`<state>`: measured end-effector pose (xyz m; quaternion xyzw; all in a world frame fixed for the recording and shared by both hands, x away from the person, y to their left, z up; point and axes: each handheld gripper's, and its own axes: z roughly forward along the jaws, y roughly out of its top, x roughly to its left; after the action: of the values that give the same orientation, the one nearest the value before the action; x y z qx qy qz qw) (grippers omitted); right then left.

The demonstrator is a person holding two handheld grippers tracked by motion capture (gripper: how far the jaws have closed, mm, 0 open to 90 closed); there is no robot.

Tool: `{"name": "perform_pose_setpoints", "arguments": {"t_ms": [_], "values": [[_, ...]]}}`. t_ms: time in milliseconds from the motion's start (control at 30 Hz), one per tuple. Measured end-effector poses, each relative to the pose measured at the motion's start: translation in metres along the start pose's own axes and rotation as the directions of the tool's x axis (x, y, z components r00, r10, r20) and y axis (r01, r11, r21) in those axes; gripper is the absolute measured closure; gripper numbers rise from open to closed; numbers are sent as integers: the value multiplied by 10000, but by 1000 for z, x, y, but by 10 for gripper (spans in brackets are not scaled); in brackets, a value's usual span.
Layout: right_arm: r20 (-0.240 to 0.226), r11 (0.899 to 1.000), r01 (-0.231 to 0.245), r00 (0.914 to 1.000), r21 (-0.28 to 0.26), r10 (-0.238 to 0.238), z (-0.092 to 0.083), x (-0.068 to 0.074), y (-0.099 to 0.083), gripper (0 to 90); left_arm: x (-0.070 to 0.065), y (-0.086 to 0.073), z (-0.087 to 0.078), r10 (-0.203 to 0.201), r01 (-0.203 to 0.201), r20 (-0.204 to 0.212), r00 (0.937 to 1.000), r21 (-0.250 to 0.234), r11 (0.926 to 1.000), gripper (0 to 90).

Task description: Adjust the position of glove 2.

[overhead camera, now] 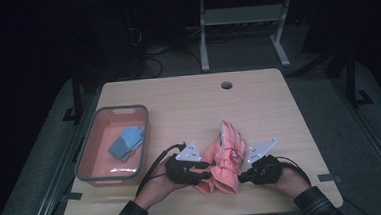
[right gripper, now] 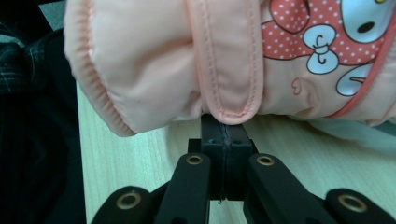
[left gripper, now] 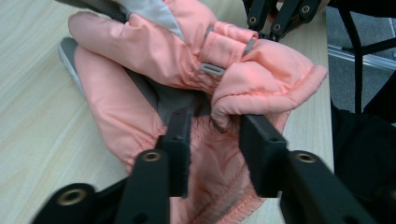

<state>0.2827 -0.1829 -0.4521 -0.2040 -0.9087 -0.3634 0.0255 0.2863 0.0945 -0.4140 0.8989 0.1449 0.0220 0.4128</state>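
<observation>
- Pink gloves [overhead camera: 227,155]: we find them stacked on the table [overhead camera: 258,103], lying between our two grippers
- Left gripper [left gripper: 212,135]: jaws parted around the cuff fabric
- Right gripper [right gripper: 226,140]: jaws clenched tight on a cuff strap
- Bin [overhead camera: 84,166]: beyond our left gripper, holding blue cloth [overhead camera: 127,143]

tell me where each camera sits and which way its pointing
High view: fixed above the person's side, looking forward and down on the table; forearms, both hands, left gripper and right gripper enter from below.
Left gripper view: rides the left gripper, looking along parted jaws at the pink gloves.
Right gripper view: rides the right gripper; jaws pressed together under a glove cuff.
All three share the gloves.
</observation>
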Motion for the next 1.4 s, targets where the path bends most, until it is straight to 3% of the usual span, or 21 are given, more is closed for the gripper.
{"name": "perform_pose_setpoints", "arguments": {"t_ms": [100,400,600,733,833,967,1133,1300,1400], "values": [[33,9998,-33,10000,-192,33,-2,1,2,900,2,1,-4,-13,13,20,10000,-133,9999,749],[34,9948,305,9995,-969,-303,-8,7,19,900,19,-2,-28,-661,636,-420,9969,-581,9963,811],[114,9910,541,9985,-1228,-531,-1,10,37,900,32,-8,-37,-1247,1199,-1136,9857,-482,9916,853],[-42,9906,680,9976,-1190,-690,6,13,44,900,36,-13,-34,-1505,1499,-1316,9798,-141,9886,853],[9,9921,827,9966,-940,-829,12,14,45,900,36,-16,-30,-1591,1635,-1526,9754,170,9864,809],[50,9928,711,9975,-964,-709,9,12,41,900,38,-15,-34,-1889,1927,-1858,9643,23,9813,637],[518,9903,274,9984,-1362,-205,-10,1,33,845,38,-12,-48,-1809,1831,-1981,9633,-74,9831,494],[1124,9845,-200,9929,-1744,400,-29,-12,29,790,38,-6,-60,-1913,1825,-1965,9617,-622,9812,451],[1316,9817,-326,9896,-1876,580,-34,-17,27,772,40,1,-62,-1854,1757,-1925,9636,-663,9822,418]]}}
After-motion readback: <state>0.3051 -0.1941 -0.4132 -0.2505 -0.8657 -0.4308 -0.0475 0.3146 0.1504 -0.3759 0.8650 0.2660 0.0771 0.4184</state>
